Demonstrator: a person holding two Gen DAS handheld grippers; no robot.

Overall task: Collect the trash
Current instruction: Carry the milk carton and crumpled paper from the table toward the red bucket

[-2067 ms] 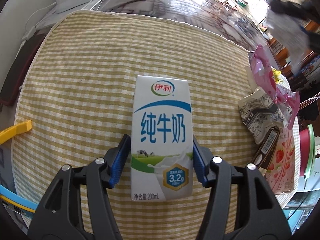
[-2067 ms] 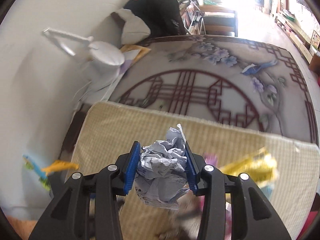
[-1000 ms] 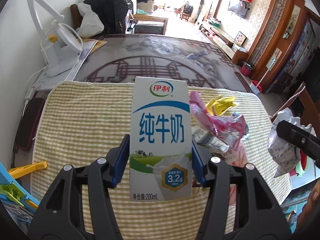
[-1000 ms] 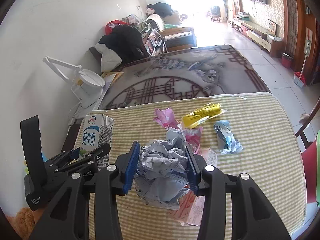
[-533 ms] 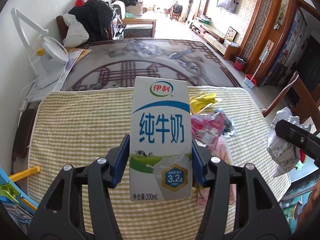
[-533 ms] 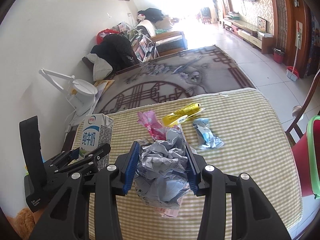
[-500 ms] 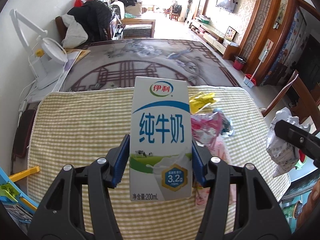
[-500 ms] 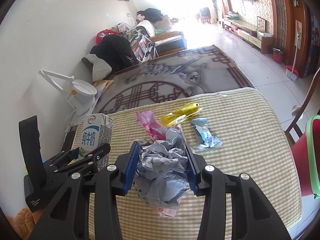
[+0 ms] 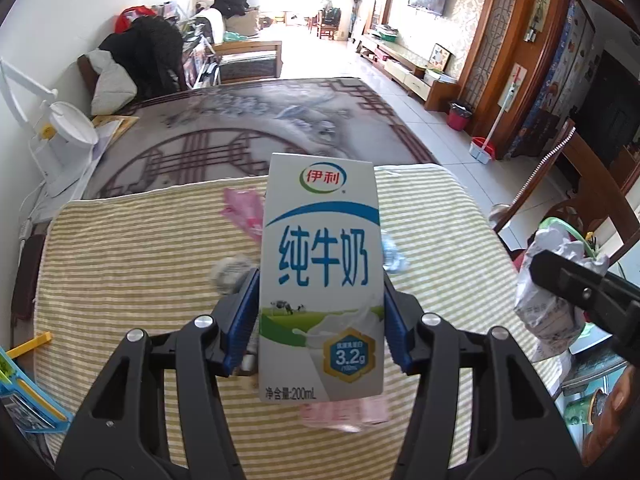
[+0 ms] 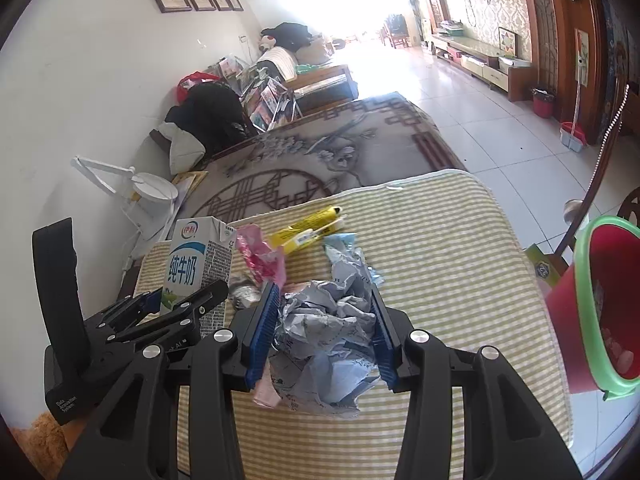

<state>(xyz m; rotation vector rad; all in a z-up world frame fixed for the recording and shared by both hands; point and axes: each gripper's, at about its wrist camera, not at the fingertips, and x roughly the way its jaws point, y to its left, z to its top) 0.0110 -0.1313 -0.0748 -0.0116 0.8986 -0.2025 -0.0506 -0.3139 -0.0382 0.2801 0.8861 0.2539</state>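
Note:
My left gripper (image 9: 320,312) is shut on a white and blue milk carton (image 9: 320,280), held upright above the yellow striped cloth (image 9: 120,264). The carton also shows in the right wrist view (image 10: 196,264). My right gripper (image 10: 324,328) is shut on a crumpled grey-white paper ball (image 10: 328,344), which also shows in the left wrist view (image 9: 552,296). On the cloth lie a pink wrapper (image 10: 260,256), a yellow wrapper (image 10: 308,228) and a pale blue wrapper (image 10: 344,248). A red bin with a green rim (image 10: 600,304) stands off the table's right edge.
A white desk fan (image 10: 152,196) stands at the cloth's far left corner. A patterned table surface (image 10: 320,152) stretches beyond the cloth. A wooden chair (image 9: 580,176) stands to the right. Blue and yellow plastic items (image 9: 24,376) sit at the left edge.
Both grippers have lifted and shifted right, each still gripping its item. The red bin has come further into the right wrist view.

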